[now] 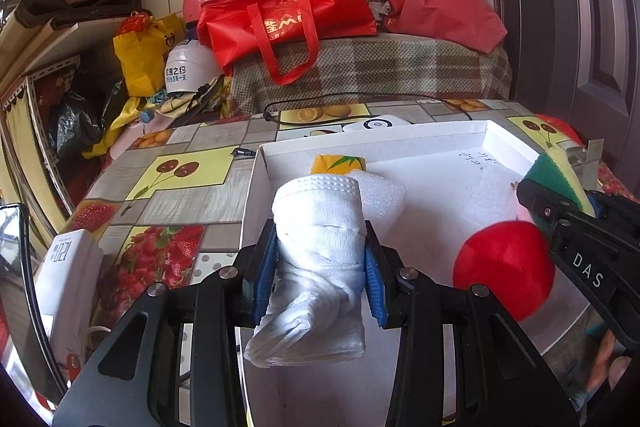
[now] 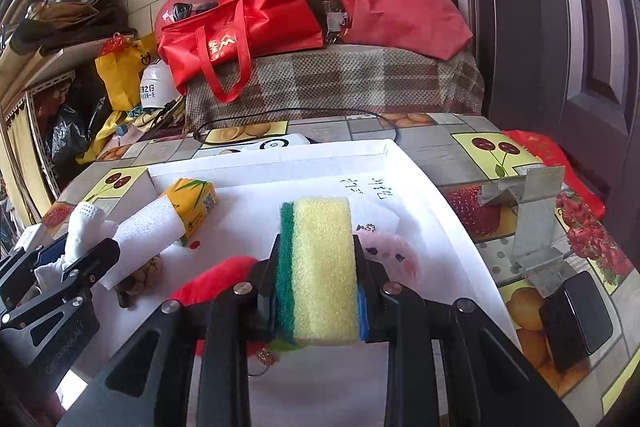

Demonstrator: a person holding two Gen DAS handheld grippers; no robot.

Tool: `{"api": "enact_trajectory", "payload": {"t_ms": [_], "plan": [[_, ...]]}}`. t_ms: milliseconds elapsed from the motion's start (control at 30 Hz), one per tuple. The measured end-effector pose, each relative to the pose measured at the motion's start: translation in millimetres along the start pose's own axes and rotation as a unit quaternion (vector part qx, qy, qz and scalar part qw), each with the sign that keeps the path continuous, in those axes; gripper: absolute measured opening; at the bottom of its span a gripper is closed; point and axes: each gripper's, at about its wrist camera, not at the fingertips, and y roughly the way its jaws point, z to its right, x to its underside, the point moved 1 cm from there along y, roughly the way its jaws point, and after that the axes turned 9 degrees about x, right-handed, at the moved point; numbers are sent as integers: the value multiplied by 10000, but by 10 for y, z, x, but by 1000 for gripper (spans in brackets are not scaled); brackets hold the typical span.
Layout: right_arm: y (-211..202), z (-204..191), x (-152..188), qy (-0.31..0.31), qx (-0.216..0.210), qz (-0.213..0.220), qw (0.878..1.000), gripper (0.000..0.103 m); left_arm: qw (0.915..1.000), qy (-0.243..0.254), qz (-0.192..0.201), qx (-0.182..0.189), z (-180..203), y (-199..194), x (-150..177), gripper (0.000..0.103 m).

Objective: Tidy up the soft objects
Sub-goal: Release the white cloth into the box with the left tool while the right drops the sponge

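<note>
My left gripper (image 1: 320,259) is shut on a rolled white towel (image 1: 320,227) and holds it over the white box (image 1: 360,143). My right gripper (image 2: 316,263) is shut on a yellow and green sponge (image 2: 320,259) above the same box (image 2: 280,151). In the box lie a red plush toy (image 1: 504,267), a white foam sheet (image 2: 148,227), a yellow tissue pack (image 2: 192,203) and a pink plush (image 2: 392,255). The right gripper with the sponge (image 1: 556,179) shows at the right of the left wrist view. The left gripper with the towel (image 2: 84,231) shows at the left of the right wrist view.
The box sits on a fruit-patterned tablecloth (image 1: 160,195). A black cable (image 2: 280,117) and a white device (image 2: 280,143) lie behind it. A metal bracket (image 2: 528,215) and a black block (image 2: 576,319) stand to the right. Red bags (image 1: 288,15) rest on a covered bench behind.
</note>
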Motion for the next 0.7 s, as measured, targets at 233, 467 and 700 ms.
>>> {"api": "enact_trajectory", "payload": {"t_ms": [233, 467, 700], "plan": [[-110, 8, -16, -8, 270, 329, 9991, 103, 9992, -316, 134, -189, -124, -48, 3, 97], [-296, -32, 2, -58, 383, 819, 9959, 103, 9980, -462, 317, -292, -161, -133, 27, 103], [-573, -23, 154, -110, 626, 992, 9930, 103, 9975, -322, 595, 206, -165, -467, 175, 103]]}}
